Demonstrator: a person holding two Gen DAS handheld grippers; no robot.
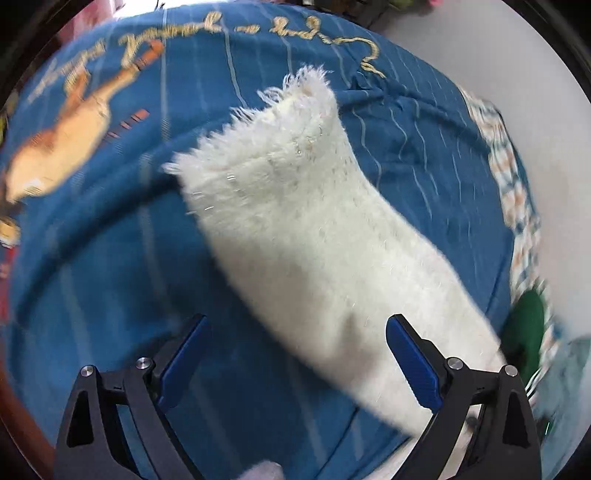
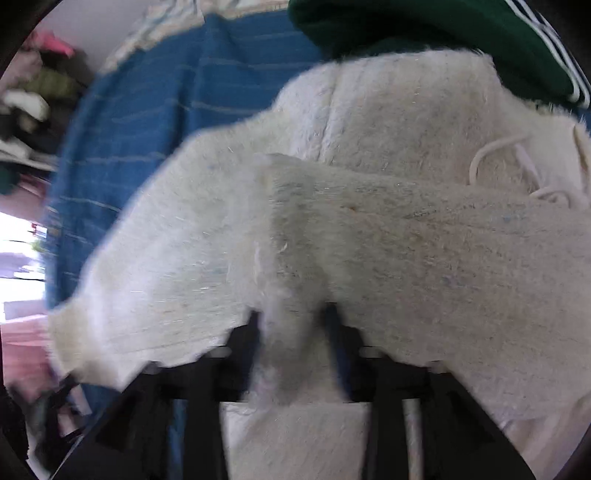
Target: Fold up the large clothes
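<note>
A fluffy white sweater lies on a blue striped bedspread (image 1: 110, 280). In the left wrist view one sleeve (image 1: 303, 221) stretches out with its fringed cuff (image 1: 295, 99) far from me. My left gripper (image 1: 295, 332) is open and empty, its blue pads either side of the sleeve, above it. In the right wrist view the sweater's body (image 2: 388, 122) fills the frame. My right gripper (image 2: 293, 321) is shut on a fold of the other white sleeve (image 2: 424, 240), which is lifted across the body.
A dark green garment (image 2: 424, 26) with white stripes lies beyond the sweater; it also shows in the left wrist view (image 1: 528, 325). A checked cloth (image 1: 517, 184) runs along the bed's right edge. Piled clothes (image 2: 33, 92) sit at the far left. A white cord (image 2: 495, 155) lies on the sweater.
</note>
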